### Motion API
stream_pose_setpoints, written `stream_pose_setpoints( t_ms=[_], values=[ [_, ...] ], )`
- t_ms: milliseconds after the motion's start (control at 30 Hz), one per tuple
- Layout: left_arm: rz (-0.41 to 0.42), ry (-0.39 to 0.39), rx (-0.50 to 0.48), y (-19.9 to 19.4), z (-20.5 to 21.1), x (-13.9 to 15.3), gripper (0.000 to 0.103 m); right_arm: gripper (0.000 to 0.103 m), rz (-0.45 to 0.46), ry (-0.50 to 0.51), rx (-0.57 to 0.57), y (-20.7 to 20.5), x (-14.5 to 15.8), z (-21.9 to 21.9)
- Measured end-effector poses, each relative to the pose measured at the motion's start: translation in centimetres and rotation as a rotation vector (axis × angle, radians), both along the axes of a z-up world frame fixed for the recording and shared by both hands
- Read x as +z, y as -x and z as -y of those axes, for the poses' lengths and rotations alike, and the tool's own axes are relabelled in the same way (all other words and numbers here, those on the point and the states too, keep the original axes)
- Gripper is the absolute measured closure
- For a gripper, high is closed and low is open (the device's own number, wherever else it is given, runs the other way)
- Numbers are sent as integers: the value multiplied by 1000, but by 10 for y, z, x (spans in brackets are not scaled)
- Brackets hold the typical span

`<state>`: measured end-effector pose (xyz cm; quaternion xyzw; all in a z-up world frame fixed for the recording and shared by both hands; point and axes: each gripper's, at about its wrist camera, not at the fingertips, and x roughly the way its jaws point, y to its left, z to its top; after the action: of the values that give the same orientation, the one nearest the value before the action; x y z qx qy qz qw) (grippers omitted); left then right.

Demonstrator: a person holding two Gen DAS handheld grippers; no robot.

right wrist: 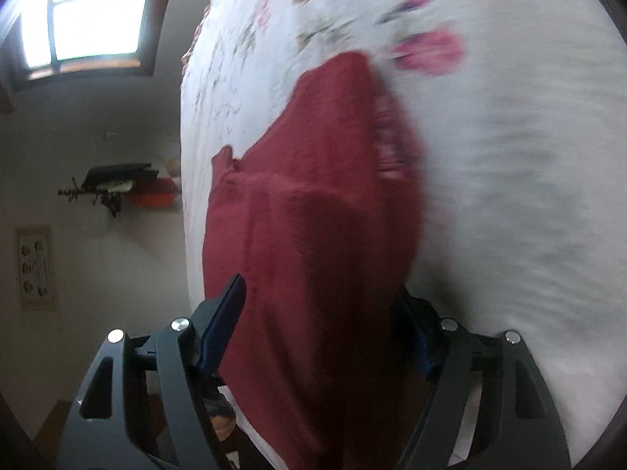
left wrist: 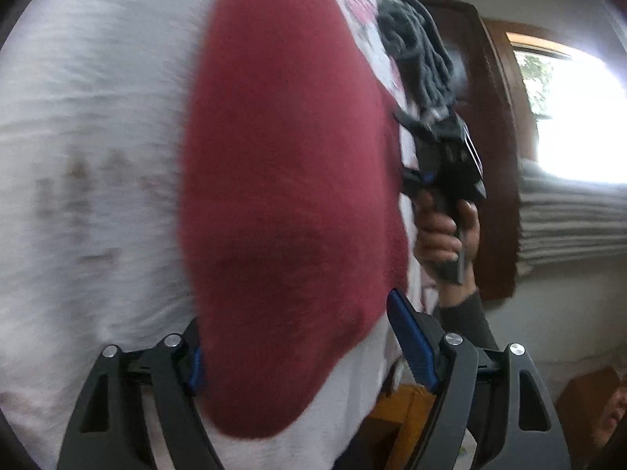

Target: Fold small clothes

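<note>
A dark red knitted garment lies on a white, flower-printed bed sheet, blurred by motion. My left gripper is open, and the garment's near edge sits between its wide-set fingers, covering the left blue pad. At the garment's far side a hand holds my right gripper, its fingers pointing at the cloth's edge. In the right wrist view, my right gripper is also open, with the red garment between its fingers, partly hiding the right one. A fold runs across the garment there.
A grey garment lies bunched at the far end of the bed. Beyond the bed edge are a dark wooden frame, a bright window, stacked striped bedding and a wall shelf. Wooden furniture stands below the bed edge.
</note>
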<state>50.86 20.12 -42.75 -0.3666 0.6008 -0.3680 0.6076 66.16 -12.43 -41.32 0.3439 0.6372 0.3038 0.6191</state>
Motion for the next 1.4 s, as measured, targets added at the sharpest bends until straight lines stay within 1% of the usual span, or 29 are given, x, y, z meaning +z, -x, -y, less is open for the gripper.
stream_pose_setpoints(
  t_ms=[33, 67, 100, 167, 200, 267, 300, 333, 367, 400, 433, 467, 567, 667, 800, 933, 967, 1067, 1133, 1233, 1333, 1400],
  values=[
    [-5, 16, -2, -1, 0, -1, 26, 30, 17, 15, 13, -2, 0, -5],
    [-13, 24, 2, -3, 0, -3, 26, 34, 25, 32, 11, -7, -2, -10],
    [-29, 33, 13, -6, -4, -8, 26, 40, 24, 46, 2, -7, -5, -7],
    [-44, 40, 32, -9, -5, -11, 26, 38, 14, 27, -18, -10, -12, -6],
    [-45, 39, 29, -11, -3, -11, 26, 35, 22, 27, -8, -10, -10, -11],
    [-51, 28, 29, -12, 3, -9, 27, 36, 48, 45, 24, -9, -6, -21],
    [-58, 18, 35, -13, 5, -9, 29, 42, 62, 50, 36, -10, -3, -27],
    [-72, 5, 47, -14, 5, -10, 41, 47, 68, 54, 37, -10, -2, -29],
    [-107, -18, 64, -14, 3, -14, 53, 55, 74, 51, 37, -9, -1, -31],
    [-135, -13, 78, -15, 0, -18, 56, 59, 81, 46, 32, -8, 0, -31],
    [-148, -3, 85, -16, -2, -19, 63, 61, 93, 51, 30, -8, 3, -29],
    [-146, -8, 80, -15, -2, -19, 67, 63, 106, 57, 29, -6, 6, -31],
    [-117, -26, 70, -13, -2, -11, 75, 66, 143, 71, 22, -1, 17, -32],
    [-89, -43, 71, -11, -2, 0, 77, 68, 176, 73, 17, 3, 34, -38],
    [-49, -59, 77, -7, -5, 24, 78, 69, 212, 82, 21, 9, 60, -49],
    [7, -59, 72, 4, -20, 52, 79, 70, 248, 56, 22, 20, 92, -58],
    [23, -60, 74, 10, -25, 63, 79, 70, 253, 49, 25, 24, 98, -62],
    [48, -64, 85, 27, -34, 81, 79, 70, 269, 11, 38, 42, 118, -78],
    [64, -68, 97, 46, -46, 91, 79, 70, 271, -17, 54, 58, 127, -92],
    [71, -65, 129, 85, -68, 102, 79, 70, 260, -51, 88, 88, 129, -116],
    [63, -78, 159, 129, -88, 99, 79, 70, 229, -77, 128, 120, 120, -138],
    [46, -79, 182, 160, -100, 90, 79, 70, 200, -86, 152, 142, 108, -151]
  ],
)
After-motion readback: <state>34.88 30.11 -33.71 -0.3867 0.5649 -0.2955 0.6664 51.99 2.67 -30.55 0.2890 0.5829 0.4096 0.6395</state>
